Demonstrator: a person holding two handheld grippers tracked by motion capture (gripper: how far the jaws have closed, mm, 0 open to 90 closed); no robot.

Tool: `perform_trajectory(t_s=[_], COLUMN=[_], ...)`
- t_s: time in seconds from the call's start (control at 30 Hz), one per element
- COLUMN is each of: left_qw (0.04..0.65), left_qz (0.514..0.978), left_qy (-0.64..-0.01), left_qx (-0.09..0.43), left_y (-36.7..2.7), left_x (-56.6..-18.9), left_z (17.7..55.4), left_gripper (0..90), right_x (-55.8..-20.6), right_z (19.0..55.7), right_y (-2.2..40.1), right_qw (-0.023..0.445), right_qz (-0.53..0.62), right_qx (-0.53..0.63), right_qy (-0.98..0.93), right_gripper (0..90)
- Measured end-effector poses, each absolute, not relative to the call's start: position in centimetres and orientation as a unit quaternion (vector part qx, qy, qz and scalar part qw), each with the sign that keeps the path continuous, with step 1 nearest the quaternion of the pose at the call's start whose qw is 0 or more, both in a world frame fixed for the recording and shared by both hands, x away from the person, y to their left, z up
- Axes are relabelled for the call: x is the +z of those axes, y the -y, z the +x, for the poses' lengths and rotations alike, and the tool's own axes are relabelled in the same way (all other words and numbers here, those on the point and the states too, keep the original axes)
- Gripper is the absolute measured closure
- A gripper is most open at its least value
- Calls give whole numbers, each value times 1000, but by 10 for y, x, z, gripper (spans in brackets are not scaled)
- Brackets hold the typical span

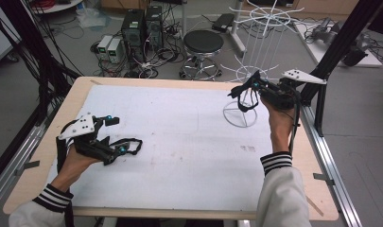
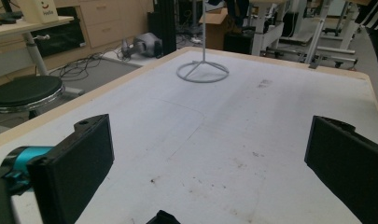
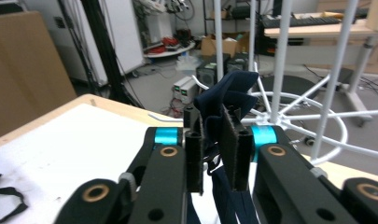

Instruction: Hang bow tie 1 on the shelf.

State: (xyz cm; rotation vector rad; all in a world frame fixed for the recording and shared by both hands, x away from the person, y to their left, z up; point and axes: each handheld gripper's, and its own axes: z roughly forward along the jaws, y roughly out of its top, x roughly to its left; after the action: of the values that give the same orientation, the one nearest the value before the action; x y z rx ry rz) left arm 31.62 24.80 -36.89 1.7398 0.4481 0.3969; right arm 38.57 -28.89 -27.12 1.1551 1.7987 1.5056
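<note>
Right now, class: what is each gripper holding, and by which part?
Right gripper pinches the dark blue strap near its bunched top; left gripper holds nothing.

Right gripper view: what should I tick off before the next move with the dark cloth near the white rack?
1. Dark blue cloth pinched in the right claw: ok.
2. Cloth hanging free below the claw, not snagged: cannot tell.
3. Cloth already hooked on the wire rack: cannot tell.
4. Rack upright, base flat on the table: ok.
5. Left claw open, nothing between its pads: ok.
</note>
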Motion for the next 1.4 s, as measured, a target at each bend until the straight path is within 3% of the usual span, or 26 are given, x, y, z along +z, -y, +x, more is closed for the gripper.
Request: perform_trajectory(t_s=[0.1,0.17,0.23,0.33,0.63,0.7,1.4], left_qw=[605,605,605,606,605,605,607], left_qz=[753,754,753,752,752,751,745], left_qy=[-193,-193,-193,-194,-196,-197,-204], left_qx=[171,171,172,172,176,176,187], left_y=[-248,-248,-249,-249,-251,-252,-251], left_x=[-369,-368,-368,-368,-367,-367,-369], left_z=[316,316,316,315,314,313,311], left_gripper=[17,17,18,17,17,18,17], right_x=[-272,-272,-271,-271,-273,-274,-306], right_z=[387,387,387,385,377,374,314], right_y=[288,288,286,284,280,279,270], right_qw=[258,255,262,258,256,258,276], right_qz=[433,432,434,431,404,400,335], right_qx=[557,564,563,567,574,571,589], right_qy=[-660,-656,-653,-652,-665,-669,-682], right_gripper=[485,444,293,200,83,6,7])
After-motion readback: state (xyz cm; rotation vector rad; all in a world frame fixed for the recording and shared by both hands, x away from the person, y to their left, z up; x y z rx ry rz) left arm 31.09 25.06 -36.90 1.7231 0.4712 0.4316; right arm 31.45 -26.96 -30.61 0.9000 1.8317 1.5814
